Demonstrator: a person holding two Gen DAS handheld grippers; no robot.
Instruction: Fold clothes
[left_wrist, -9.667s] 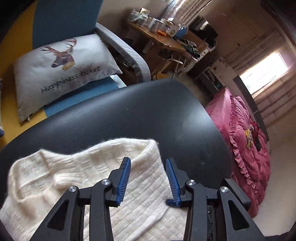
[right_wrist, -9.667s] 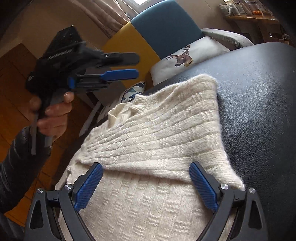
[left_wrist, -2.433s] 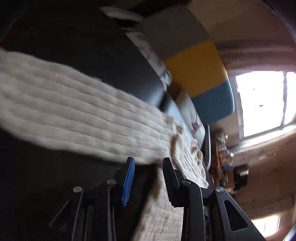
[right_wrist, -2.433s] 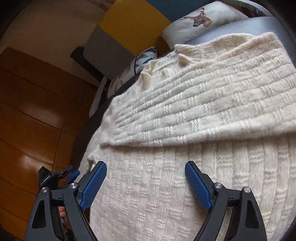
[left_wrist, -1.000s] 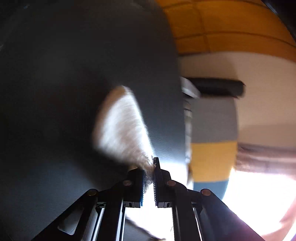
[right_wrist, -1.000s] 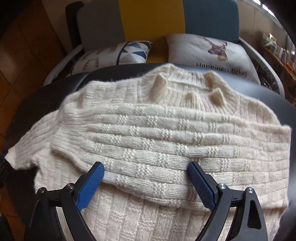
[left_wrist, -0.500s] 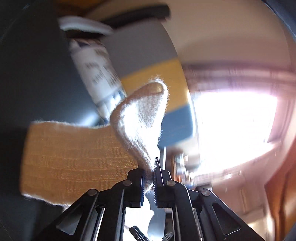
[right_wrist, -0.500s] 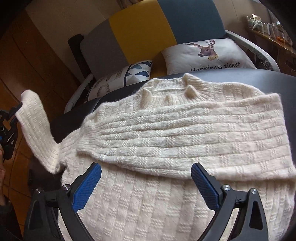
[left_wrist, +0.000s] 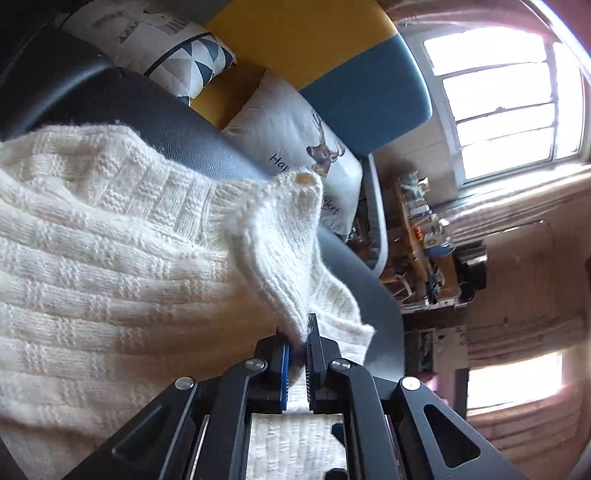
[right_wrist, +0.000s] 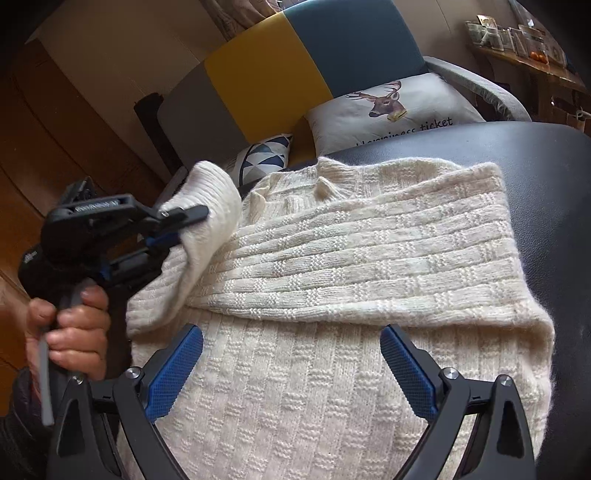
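The sweater (right_wrist: 332, 295) lies on the black table (right_wrist: 546, 166), one sleeve (right_wrist: 369, 258) folded across its chest. The left claw (left_wrist: 298, 354) pinches the other sleeve's cuff (right_wrist: 210, 206), raised at the left edge; the chest lies rightward. The right claw (right_wrist: 291, 365) hovers spread over the hem.

- Home, prob. living rm: colour-block sofa (right_wrist: 295, 62) w/ deer cushion (right_wrist: 391, 107) & triangle-print cushion (right_wrist: 264, 155)
- Window (left_wrist: 495, 85), cluttered wooden side table (left_wrist: 424, 258)
- Wood floor (right_wrist: 44, 140)
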